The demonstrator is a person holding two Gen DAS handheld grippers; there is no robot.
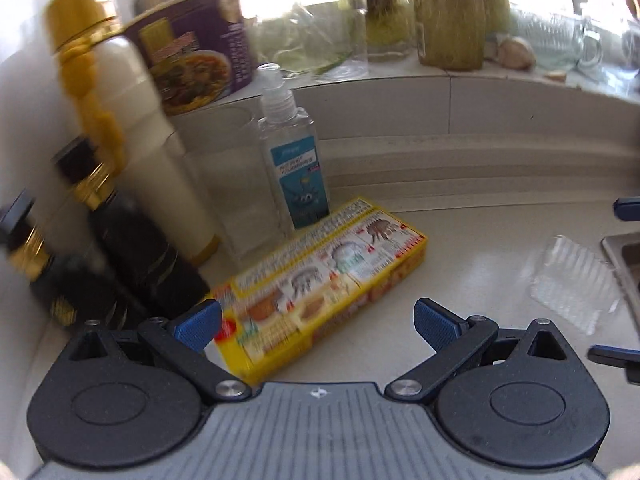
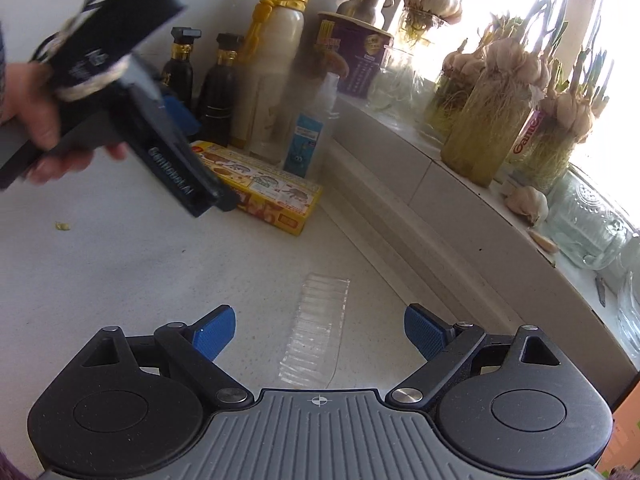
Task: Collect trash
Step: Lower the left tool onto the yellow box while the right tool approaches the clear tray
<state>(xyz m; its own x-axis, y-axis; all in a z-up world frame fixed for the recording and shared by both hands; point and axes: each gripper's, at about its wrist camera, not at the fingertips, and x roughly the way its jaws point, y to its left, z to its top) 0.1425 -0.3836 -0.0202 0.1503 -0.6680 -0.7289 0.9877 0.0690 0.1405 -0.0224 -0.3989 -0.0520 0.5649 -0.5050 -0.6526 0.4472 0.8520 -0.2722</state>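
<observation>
Yellow box: long flat carton, lies flat on the white worktop. Long axis runs diagonal in the left wrist view, near end low-left between the fingers, far end up-right. Printed panels w/ food pics and small text on top face, red-yellow side strip.
Clear wrapper: ribbed see-through plastic strip, flat on worktop. Long axis runs roughly along the right tool's fingers, slightly tilted right at far end. Near end sits between the blue pads. In left wrist view it lies at far right, near the sink edge, well apart from the box.
Left hand-held gripper: jaws wide open, nothing gripped. Straddles near end of the yellow box; left blue pad just at the box corner, contact unclear (blur). Right pad clear of the box.
Hand: in right wrist view, wrapped round the left tool's handle, tool angled down-right toward the box.
Right hand-held gripper: wide open, empty, low over the worktop, pointing at the wrapper.
Back-left cluster: two dark bottles w/ gold collars, cream flask w/ yellow cap, clear sanitiser bottle w/ blue label, just behind the box.
Sill: purple noodle cup, jars of sprouting garlic.
</observation>
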